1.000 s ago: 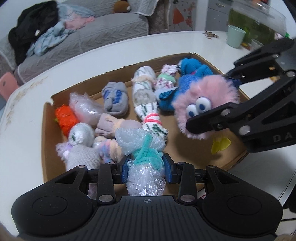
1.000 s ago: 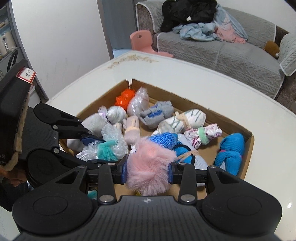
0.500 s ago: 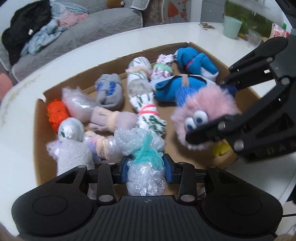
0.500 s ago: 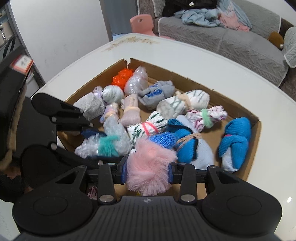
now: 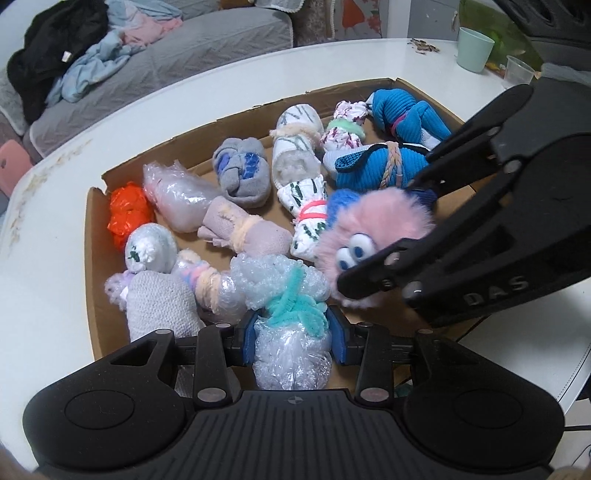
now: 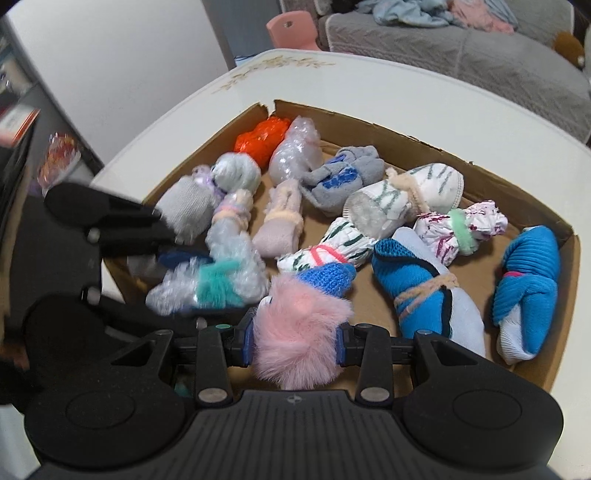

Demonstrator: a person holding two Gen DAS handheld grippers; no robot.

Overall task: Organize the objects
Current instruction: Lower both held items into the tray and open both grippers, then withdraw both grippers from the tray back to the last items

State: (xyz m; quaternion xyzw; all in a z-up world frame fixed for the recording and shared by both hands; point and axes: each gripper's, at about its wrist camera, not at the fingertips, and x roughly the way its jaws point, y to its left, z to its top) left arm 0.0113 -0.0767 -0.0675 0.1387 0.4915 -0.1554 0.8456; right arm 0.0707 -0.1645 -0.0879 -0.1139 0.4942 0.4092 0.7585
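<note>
My left gripper (image 5: 291, 341) clamps a bubble-wrap bundle (image 5: 288, 317) at the near edge of the box (image 5: 92, 258); my right gripper (image 6: 293, 341) pinches the pink toy (image 6: 303, 325) beside it, over the box on the worktop (image 5: 44, 295).

Both claw cameras look steeply down, close, from opposite sides, into 1 shared open brown cardboard box (image 5: 96, 280) (image 6: 424, 142).

A white surface (image 5: 55, 295) with a faint floral print along its edge fills mid-frame. A grey sofa (image 5: 207, 37) at upper left holds heaped clothes (image 5: 74, 55). A pink chair (image 6: 291, 31) stands at top centre in the right view, beside a plain white wall (image 6: 129, 55).
</note>
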